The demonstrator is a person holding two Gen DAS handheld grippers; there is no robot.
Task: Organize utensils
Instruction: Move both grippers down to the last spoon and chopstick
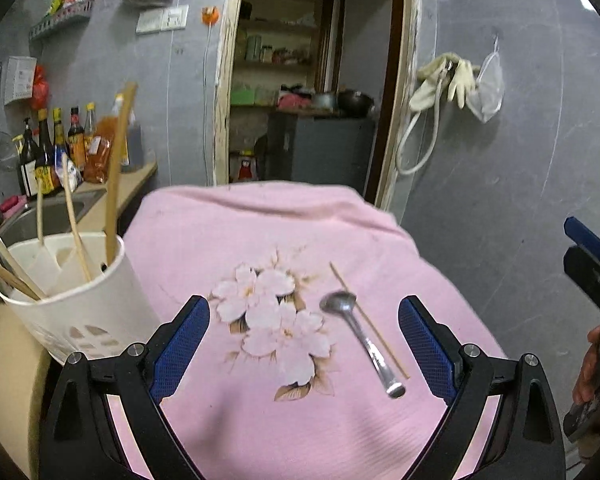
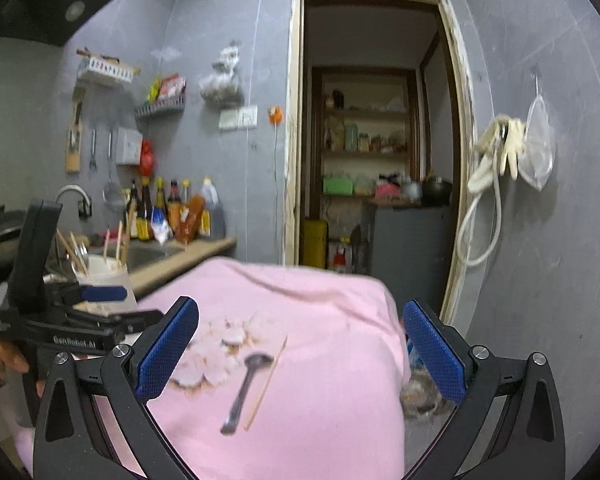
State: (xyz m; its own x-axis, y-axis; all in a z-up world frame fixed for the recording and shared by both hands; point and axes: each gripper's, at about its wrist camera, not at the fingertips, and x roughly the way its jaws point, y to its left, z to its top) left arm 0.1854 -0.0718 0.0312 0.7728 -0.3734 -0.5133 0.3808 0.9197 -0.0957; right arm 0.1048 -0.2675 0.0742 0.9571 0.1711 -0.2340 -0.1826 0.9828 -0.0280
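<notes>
Mostly done, I judge: white holder (image 1: 76, 304) already stocked. Spoon (image 1: 360, 336) and chopstick (image 1: 370, 322) left on pink cloth (image 1: 260, 224). My left gripper (image 1: 304, 344), right gripper (image 2: 300, 354) both spread, empty.

Pink cloth table cover (image 1: 228, 240) with pale floral print (brown leaves); silver metal spoon (image 1: 360, 340) at 3 o'clock of print; white plastic utensil holder (image 1: 84, 320).

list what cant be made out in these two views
- Left wrist view: the lower ends of the chopsticks sit hidden inside the white holder.
- Left wrist view: the right gripper is cut off by the frame's right edge.
- Right wrist view: the flower print on the pink cloth is blurred, and the left gripper covers part of the holder.
</notes>
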